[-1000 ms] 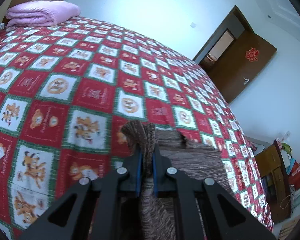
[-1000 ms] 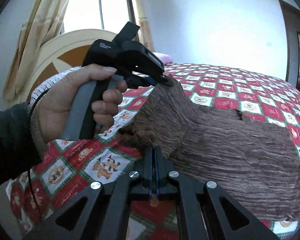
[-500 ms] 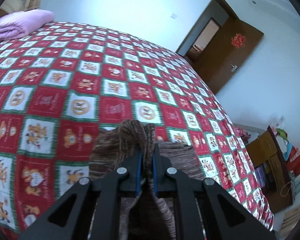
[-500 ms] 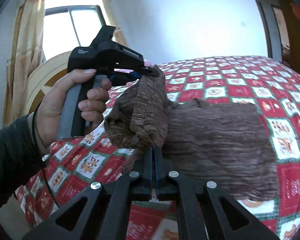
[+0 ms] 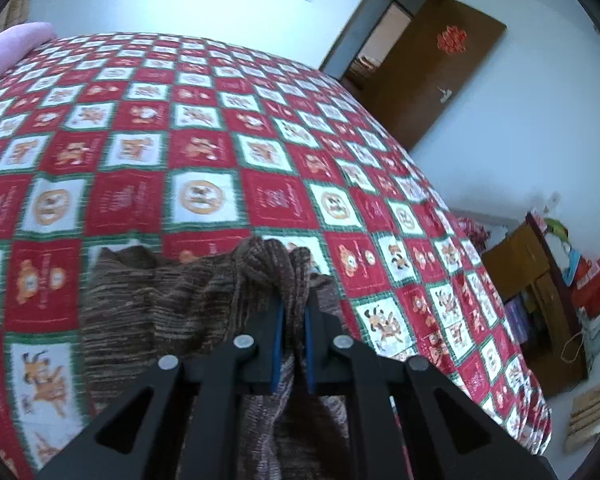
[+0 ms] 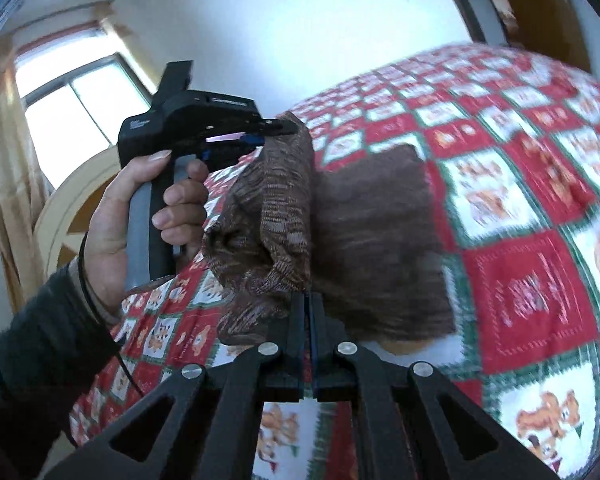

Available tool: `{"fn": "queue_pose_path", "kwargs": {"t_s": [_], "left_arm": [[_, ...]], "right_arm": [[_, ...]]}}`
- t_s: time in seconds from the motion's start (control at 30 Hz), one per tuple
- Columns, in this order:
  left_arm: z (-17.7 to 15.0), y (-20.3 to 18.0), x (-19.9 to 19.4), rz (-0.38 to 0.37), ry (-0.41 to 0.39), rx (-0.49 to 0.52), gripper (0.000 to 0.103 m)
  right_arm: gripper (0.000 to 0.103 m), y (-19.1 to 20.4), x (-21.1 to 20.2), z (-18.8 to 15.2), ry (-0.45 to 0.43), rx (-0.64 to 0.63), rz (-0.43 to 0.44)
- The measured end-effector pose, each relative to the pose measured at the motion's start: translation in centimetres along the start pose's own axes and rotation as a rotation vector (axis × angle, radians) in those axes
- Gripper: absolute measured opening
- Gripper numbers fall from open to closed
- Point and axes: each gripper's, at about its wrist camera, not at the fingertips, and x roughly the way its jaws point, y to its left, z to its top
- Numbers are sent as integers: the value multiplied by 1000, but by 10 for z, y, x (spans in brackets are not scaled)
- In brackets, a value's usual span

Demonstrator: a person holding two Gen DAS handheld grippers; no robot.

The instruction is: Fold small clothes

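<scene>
A brown striped knit garment lies on the red patchwork bedspread. My left gripper is shut on one edge of it, the bunched cloth poking up between the blue pads. In the right wrist view the left gripper holds that edge lifted, and the garment is doubled over itself. My right gripper is shut on another edge of the garment, held above the bed.
A pink folded quilt lies at the bed's far left. A brown door stands open beyond the bed. A wooden cabinet with clutter stands at the right. A headboard and window are behind the left hand.
Both grippers have carried their held edges across the bed, so the garment's lifted part now folds over the rest. Both stay shut.
</scene>
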Motion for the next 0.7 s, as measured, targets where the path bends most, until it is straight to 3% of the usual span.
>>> {"fn": "queue_pose_path", "kwargs": {"t_s": [0.3,0.37,0.47,0.57,0.6,0.63,0.67,0.7], "left_arm": [[-6,-34,65,44,83,61,10],[-7,-39,72,86,101,67,10],[-11,-49,54,45,44,98,11],[-13,-53,28,48,-10,142,32],[-15,-52,18,50,-29,149,49],[-18,-48,6,51,-52,152,67],[-24,-41,-7,56,-81,155,71],[-27,-37,-12,68,-97,161,72]], "right_arm": [[0,-55,-8,-7,12,196,-12],[0,-67,-11,-9,9,227,-31],[0,-74,-13,-5,4,199,-81],[0,-56,-20,3,-43,82,-139],[1,-51,-21,4,-53,59,-140],[6,-47,-20,4,-54,38,-142],[33,-42,-19,4,-53,10,-142],[53,-40,-18,3,-50,-4,-134]]}}
